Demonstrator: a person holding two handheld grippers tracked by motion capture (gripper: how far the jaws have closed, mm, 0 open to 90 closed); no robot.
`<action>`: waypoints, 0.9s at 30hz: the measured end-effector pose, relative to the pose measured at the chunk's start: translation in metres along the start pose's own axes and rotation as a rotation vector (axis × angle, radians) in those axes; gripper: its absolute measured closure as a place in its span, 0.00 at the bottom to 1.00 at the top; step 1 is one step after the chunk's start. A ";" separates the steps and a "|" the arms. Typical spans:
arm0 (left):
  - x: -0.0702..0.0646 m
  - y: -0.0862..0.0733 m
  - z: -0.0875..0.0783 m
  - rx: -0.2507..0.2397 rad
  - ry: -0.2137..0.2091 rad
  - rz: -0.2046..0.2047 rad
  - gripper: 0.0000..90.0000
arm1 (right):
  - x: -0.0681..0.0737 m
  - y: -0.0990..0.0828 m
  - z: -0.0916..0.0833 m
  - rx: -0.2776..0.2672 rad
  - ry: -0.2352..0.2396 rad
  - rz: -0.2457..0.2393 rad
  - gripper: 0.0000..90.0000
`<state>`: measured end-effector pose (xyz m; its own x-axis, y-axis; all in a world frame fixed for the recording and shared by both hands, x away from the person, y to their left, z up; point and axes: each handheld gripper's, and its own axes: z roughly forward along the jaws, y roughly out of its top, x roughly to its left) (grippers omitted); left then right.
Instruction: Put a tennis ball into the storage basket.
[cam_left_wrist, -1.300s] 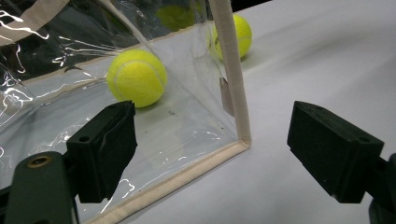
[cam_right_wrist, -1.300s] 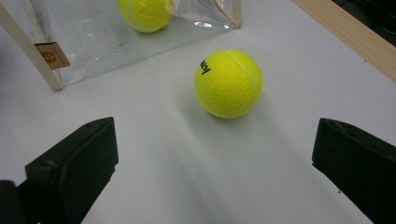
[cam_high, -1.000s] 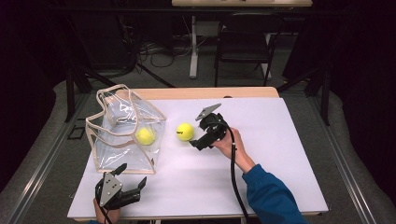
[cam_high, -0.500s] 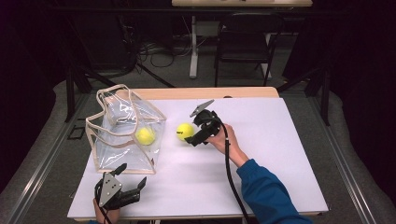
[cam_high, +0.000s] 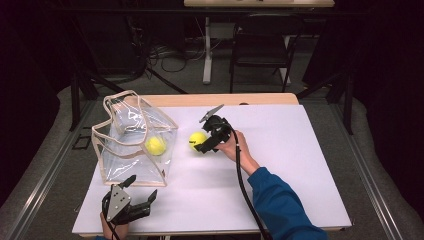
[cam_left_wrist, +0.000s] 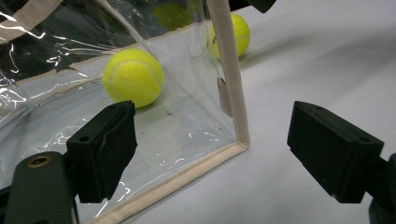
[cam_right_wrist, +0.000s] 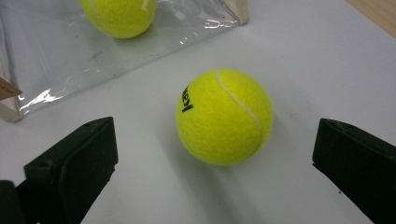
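Right tool (cam_high: 204, 143) down at the loose tennis ball (cam_high: 197, 140), jaws wide apart w/ ball sitting between them on the white surface (cam_high: 280, 175), nothing clamped; in right gripper view ball (cam_right_wrist: 224, 116) centred ahead of the tool, gap on either side, black lettering facing up-left. Beyond that ball, further from the tool, clear plastic bag (cam_high: 131, 142) w/ beige trim, lying open on the surface, second tennis ball (cam_high: 155, 145) inside it. Left tool (cam_high: 142, 200) near edge of surface, just short of the bag's near corner, jaws apart, holding nothing; in left gripper view bag corner (cam_left_wrist: 236, 140) between the jaws' line and slightly ahead, ball in bag (cam_left_wrist: 133, 77) ahead-left behind the plastic, loose ball (cam_left_wrist: 240, 32) farther off, partly hidden by the trim strip.
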<state>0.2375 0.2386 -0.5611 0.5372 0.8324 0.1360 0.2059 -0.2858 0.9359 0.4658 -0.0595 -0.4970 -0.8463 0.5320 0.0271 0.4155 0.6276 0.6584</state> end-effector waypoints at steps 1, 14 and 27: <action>0.000 0.000 0.000 0.001 0.001 -0.002 0.18 | 0.000 0.001 0.003 0.005 -0.002 -0.002 0.00; 0.000 0.000 -0.001 -0.004 0.002 -0.004 0.18 | 0.002 0.008 0.030 0.032 -0.014 -0.003 0.00; 0.000 0.000 -0.001 -0.003 0.002 0.001 0.18 | 0.002 0.005 0.049 0.068 -0.033 0.026 0.12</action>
<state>0.2368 0.2387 -0.5607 0.5357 0.8331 0.1377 0.2030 -0.2853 0.9367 0.4823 -0.0271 -0.5307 -0.8239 0.5665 0.0183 0.4600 0.6495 0.6054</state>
